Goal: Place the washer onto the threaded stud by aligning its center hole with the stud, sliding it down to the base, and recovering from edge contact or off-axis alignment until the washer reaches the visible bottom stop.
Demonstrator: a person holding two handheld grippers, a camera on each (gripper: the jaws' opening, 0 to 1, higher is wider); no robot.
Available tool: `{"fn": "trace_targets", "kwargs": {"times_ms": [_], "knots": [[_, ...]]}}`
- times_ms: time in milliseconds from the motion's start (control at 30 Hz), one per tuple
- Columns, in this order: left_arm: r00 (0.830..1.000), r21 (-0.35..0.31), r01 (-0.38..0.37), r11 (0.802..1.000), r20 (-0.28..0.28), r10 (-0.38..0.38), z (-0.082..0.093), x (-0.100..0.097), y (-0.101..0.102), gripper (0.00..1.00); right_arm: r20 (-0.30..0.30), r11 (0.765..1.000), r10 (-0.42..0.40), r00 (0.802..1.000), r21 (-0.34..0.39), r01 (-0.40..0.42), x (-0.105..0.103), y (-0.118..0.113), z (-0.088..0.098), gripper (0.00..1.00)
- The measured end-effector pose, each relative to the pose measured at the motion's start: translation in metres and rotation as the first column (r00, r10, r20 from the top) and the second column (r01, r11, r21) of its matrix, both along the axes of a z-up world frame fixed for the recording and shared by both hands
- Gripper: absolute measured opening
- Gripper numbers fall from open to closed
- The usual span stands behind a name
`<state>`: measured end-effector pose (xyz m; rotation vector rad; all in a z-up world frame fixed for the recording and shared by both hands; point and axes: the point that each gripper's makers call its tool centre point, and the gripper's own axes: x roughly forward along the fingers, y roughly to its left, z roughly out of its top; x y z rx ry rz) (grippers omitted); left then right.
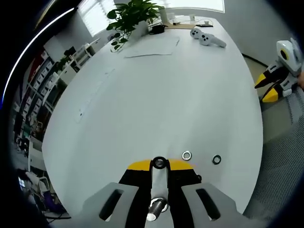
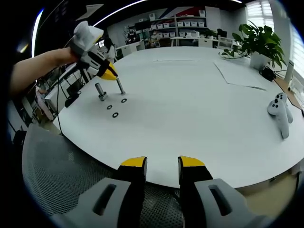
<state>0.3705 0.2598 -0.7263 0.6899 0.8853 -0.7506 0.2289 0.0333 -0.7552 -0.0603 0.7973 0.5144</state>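
Hanging open and empty at the bottom centre of the right gripper view: right gripper [image 2: 162, 164], yellow-tipped jaws standing apart with a clear gap, holding nothing, poised over the near rim of the white table [image 2: 199, 123] with a mesh chair [image 2: 61, 175] lying beneath.

Standing upright in the upper left of that view, long axis vertical to the tabletop: threaded stud [image 2: 120, 86], rising just beside the yellow tips of the left gripper [image 2: 108, 71], itself being held by a person's forearm [image 2: 38, 66]. Standing just left of it: a second stud [image 2: 100, 91], thicker, also upright. Lying flat on the table just below the two: washer [image 2: 124, 100], second washer [image 2: 109, 107] and third washer [image 2: 115, 115], close together but apart.

Showing in the left gripper view, bottom centre: left gripper [image 1: 159, 166], yellow tips drawn near each other around a dark-centred metal ring [image 1: 159, 163], with a metal shaft [image 1: 158, 190] running from there down between the jaws towards the frame's bottom edge. Not being shown clearly: whether the jaws are pinching either piece. Resting just right of the tips: two washers [image 1: 186, 155] [image 1: 216, 159], flat on the table [image 1: 166, 95].

Sitting farther off, upper frame: potted plant [image 1: 130, 16], paper sheet [image 1: 152, 47] and white controllers [image 1: 206, 38]. Entering from the right edge: right gripper [image 1: 265, 90]. Remaining too small to read: labels on the shelving behind.
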Motion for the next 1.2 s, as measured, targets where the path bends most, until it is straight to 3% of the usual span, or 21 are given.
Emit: {"fn": "trace_targets", "kwargs": {"times_ms": [767,1200], "knots": [[0.999,0.005,-0.017,1.0,-0.037,0.017,-0.011,0.007,0.0,0.08,0.008,1.0,0.002,1.0,0.003,-0.002,0.001,0.0,0.001,0.29],[0.993,-0.011,-0.052,0.999,-0.103,0.051,-0.014,0.001,0.003,0.08,0.005,1.0,0.001,1.0,0.002,-0.001,0.0,0.0,0.001,0.29]]}}
